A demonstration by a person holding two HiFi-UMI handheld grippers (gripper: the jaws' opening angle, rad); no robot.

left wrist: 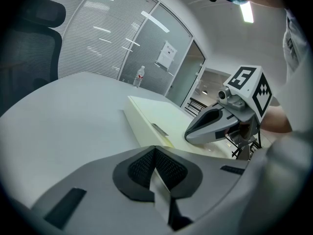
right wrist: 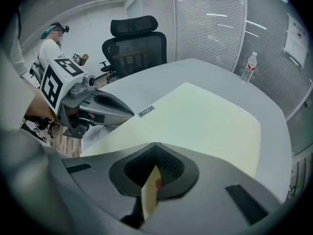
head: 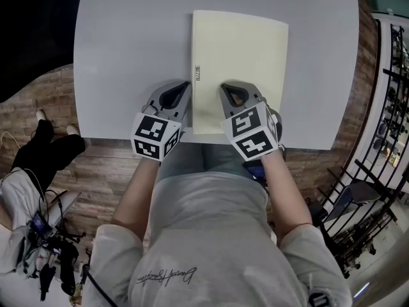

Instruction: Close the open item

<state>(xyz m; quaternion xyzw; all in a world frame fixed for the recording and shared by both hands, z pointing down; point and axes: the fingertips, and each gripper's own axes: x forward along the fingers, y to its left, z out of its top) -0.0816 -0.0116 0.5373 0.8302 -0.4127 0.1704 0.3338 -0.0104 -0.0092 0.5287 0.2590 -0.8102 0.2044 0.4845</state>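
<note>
Lying flat with its cover down, the pale yellow folder (head: 239, 69) sits at the near middle of the grey table (head: 128, 56), with a small label (head: 197, 73) on its left edge. The right gripper (head: 225, 88) rests over its near edge, jaws clenched, a yellow sliver showing in their slit. The left gripper (head: 184, 88), clenched on nothing, lies just left of the folder.

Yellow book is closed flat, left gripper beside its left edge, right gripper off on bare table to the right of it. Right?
No. The head view shows the right gripper over the book's near end, not on bare table. The yellow book lies closed flat on the table, left gripper beside its left edge.
</note>
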